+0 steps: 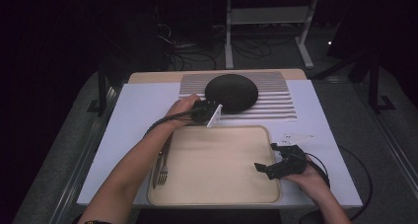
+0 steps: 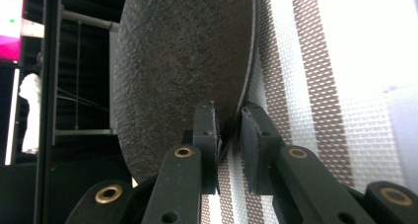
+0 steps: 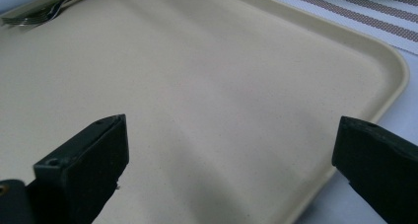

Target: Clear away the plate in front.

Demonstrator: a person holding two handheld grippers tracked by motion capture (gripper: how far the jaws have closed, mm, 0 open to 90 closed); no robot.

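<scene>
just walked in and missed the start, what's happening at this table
A person works with a gripper in each hand. The left gripper has its jaws around the rim of a dark round plate lying on a striped placemat, the rim between its pads. The right gripper hangs open over the right edge of a beige tray. A fork lies at the tray's left side.

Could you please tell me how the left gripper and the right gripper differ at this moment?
The left gripper has its jaws nearly together, straddling the rim of the dark round plate on the striped mat; the right gripper has jaws spread wide with nothing between them. The left gripper reaches beyond the beige tray, while the right gripper sits over the tray's right edge. Both are black and hand-held.
</scene>
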